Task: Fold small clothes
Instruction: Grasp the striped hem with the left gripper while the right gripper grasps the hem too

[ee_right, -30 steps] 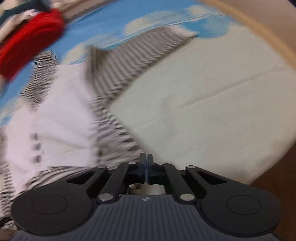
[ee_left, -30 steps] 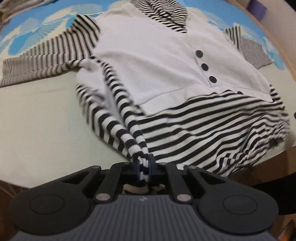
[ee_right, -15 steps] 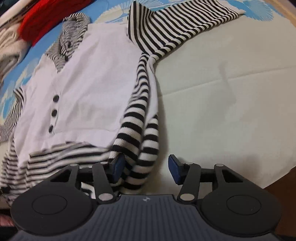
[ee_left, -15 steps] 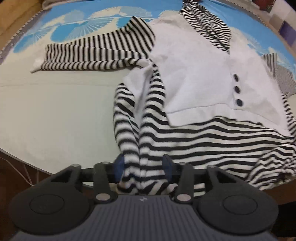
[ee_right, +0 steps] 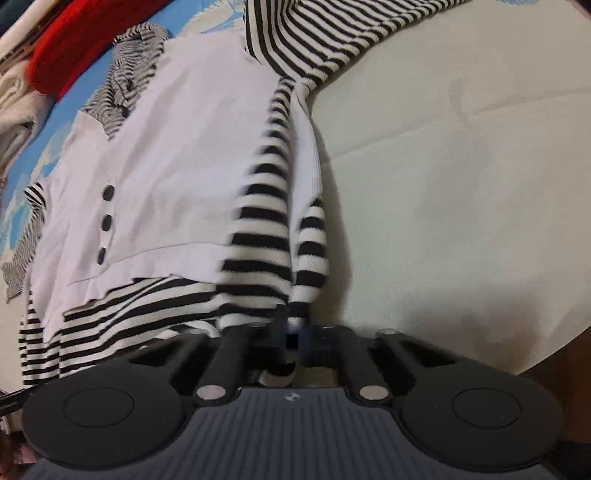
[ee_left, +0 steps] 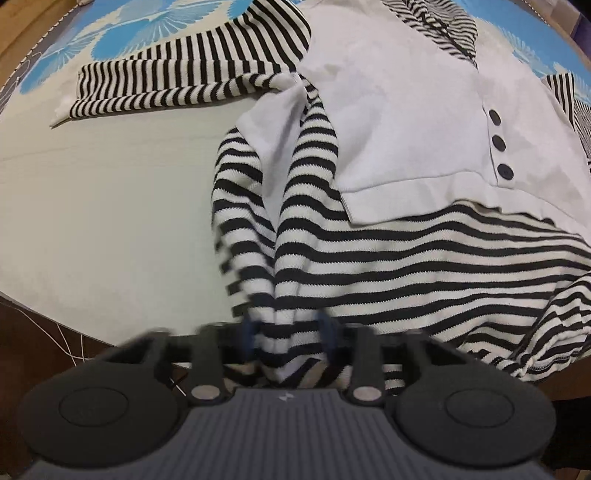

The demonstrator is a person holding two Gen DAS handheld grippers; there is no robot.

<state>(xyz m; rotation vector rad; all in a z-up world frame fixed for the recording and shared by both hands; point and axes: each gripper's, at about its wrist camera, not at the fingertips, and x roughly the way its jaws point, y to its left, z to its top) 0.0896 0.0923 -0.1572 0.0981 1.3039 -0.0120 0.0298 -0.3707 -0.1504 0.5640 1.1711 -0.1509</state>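
A small white top with black-and-white striped sleeves, collar and hem [ee_left: 399, 122] lies flat on a pale sheet, three dark buttons [ee_left: 498, 142] down its front. Its side is bunched into a striped ridge [ee_left: 291, 236]. My left gripper [ee_left: 288, 332] is partly open, and the lower end of that ridge lies between its blue pads. In the right wrist view the same top [ee_right: 177, 147] fills the left. My right gripper [ee_right: 295, 332] is nearly shut on the striped hem fold [ee_right: 266, 258], blurred by motion.
The pale sheet [ee_left: 103, 206] lies on a bed with a blue fan-patterned cover [ee_left: 122, 33] at the back. A red garment [ee_right: 81, 44] and other clothes lie beyond the collar. The bed's front edge and dark floor [ee_right: 569, 350] are just under both grippers.
The left gripper went from shut on the hem to open around it. The right gripper went from shut to open, and now has closed in on the striped fold.
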